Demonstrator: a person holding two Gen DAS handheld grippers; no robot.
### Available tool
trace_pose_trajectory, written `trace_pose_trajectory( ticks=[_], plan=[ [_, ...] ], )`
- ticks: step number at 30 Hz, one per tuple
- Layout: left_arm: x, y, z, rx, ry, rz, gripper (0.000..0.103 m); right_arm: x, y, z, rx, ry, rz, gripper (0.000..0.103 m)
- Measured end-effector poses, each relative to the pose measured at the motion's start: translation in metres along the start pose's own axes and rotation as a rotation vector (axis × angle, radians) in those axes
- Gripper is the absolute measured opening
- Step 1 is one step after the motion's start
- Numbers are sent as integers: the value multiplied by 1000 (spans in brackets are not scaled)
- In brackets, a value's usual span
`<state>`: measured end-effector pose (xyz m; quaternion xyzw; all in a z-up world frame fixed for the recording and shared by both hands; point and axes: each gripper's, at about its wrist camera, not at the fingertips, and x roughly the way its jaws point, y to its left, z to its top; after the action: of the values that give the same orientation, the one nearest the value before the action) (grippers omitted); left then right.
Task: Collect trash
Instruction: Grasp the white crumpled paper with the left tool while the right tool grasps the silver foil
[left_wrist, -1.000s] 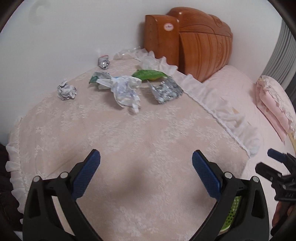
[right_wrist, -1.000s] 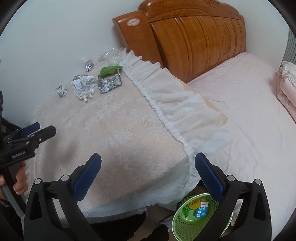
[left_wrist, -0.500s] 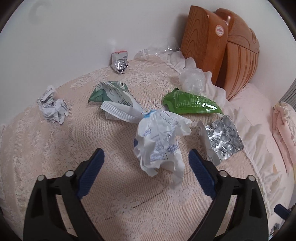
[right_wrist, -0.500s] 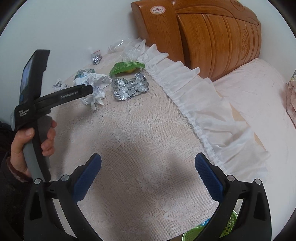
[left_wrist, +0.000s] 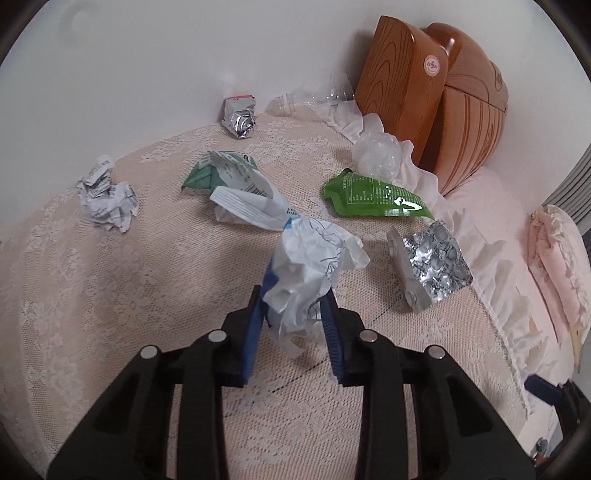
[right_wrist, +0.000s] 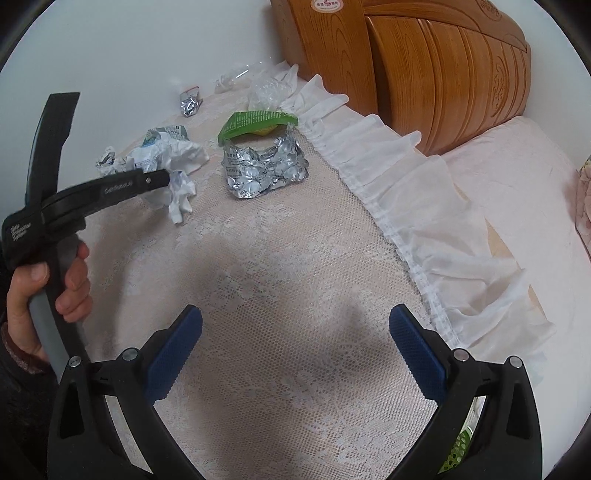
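A crumpled white paper with blue print (left_wrist: 310, 254) lies on the lace-covered table (left_wrist: 110, 314). My left gripper (left_wrist: 293, 295) is closing on it, and both blue pads press its lower part. The right wrist view shows the left gripper (right_wrist: 162, 179) reaching into the same paper (right_wrist: 181, 195), held by a hand (right_wrist: 70, 280). My right gripper (right_wrist: 295, 325) hangs open over bare lace with nothing between its fingers. Around the paper lie a green packet (left_wrist: 373, 195), a silver blister pack (left_wrist: 436, 262), a green-white carton (left_wrist: 229, 173), a small paper ball (left_wrist: 107, 195) and a foil wrapper (left_wrist: 240, 118).
A clear plastic wad (left_wrist: 376, 155) and a clear bottle (left_wrist: 314, 99) lie by the wall near the wooden headboard (left_wrist: 424, 92). A white frill (right_wrist: 406, 206) edges the table beside the pink bed (right_wrist: 517, 177). A green basket (right_wrist: 458, 446) shows below the right gripper.
Both grippers moved forward over the table toward the trash. The left gripper's jaws went from wide open to closed around the crumpled white paper. The right gripper's jaws stayed open.
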<state>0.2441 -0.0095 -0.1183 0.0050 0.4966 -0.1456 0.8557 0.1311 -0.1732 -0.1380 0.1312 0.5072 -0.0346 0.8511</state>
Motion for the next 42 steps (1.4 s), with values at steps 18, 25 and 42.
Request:
trace_pose_trajectory(
  ticks=[18,25,42],
  plan=[
    [-20,32,-29,-17,19,2,31,109,49,108,-118,13,-101,100],
    [-27,32,-30,-5,18,-10,30,100,33,109,-31,3,-13,75],
    [-106,14,-106,63,13,9,30,-18,39,1,-102,-33,38,75]
  ],
)
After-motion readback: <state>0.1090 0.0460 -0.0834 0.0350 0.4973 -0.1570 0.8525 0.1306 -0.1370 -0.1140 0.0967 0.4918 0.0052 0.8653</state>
